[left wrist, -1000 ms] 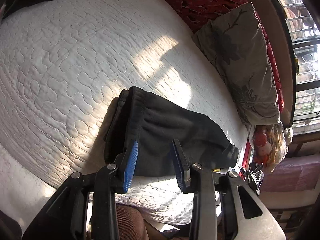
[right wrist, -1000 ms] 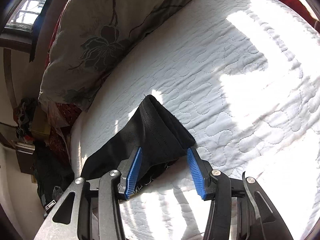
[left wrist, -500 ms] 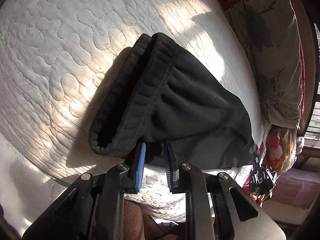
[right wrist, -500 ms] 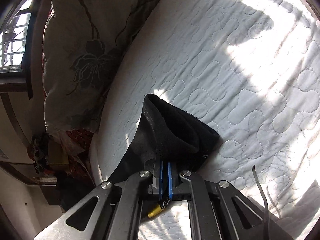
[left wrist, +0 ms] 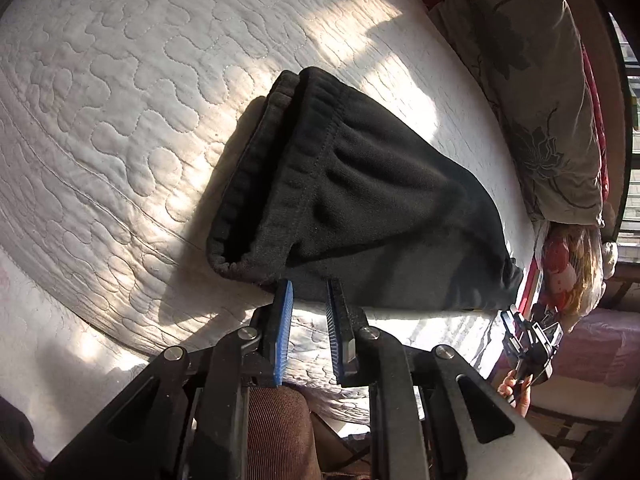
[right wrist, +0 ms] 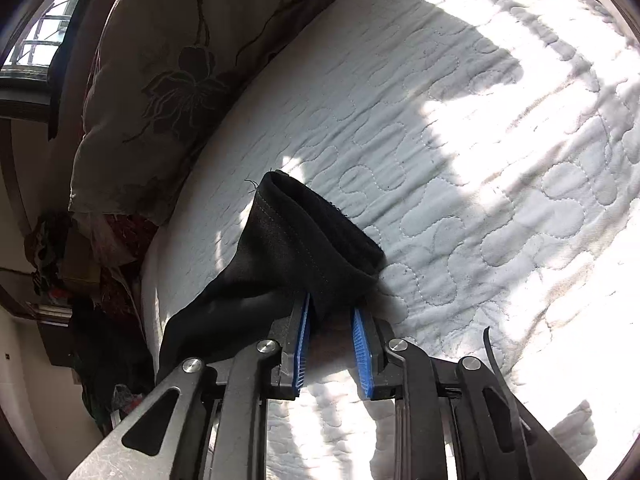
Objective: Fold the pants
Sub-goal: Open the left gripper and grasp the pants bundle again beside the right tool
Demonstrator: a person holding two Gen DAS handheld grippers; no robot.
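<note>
Left wrist view: the left tongs (left wrist: 308, 284) point down at the black pants (left wrist: 360, 208) on the white bed cover (left wrist: 120, 100).
Left tongs: the blue pads (left wrist: 283, 312) stand a little apart. Their tips touch the near edge of the pants, close to the waistband (left wrist: 256, 184). I cannot tell if they pinch any cloth.
Pants: they lie just ahead of the tips, folded long, and run off to the right toward the pillow (left wrist: 532, 92).
Far right: the right tongs (left wrist: 528, 340) show small, at the other end of the pants.
Right wrist view: the right tongs (right wrist: 330, 308) sit at the leg hem (right wrist: 320, 232).
Right tongs: the jaws are opening. A bit of black cloth hangs between them, against the left pad (right wrist: 303, 332), but it is not squeezed.
Pants here: the hem stands up just ahead of the tips, and the rest trails off to the left.
Step now: I think both ends need a good grab before the next fold.
How to do it well: push each pair of tips under all the layers, then squeeze. Lift both ends together and keep the cloth flat.
Watch out: grabbing only the top layer could let the fold fall open.
</note>
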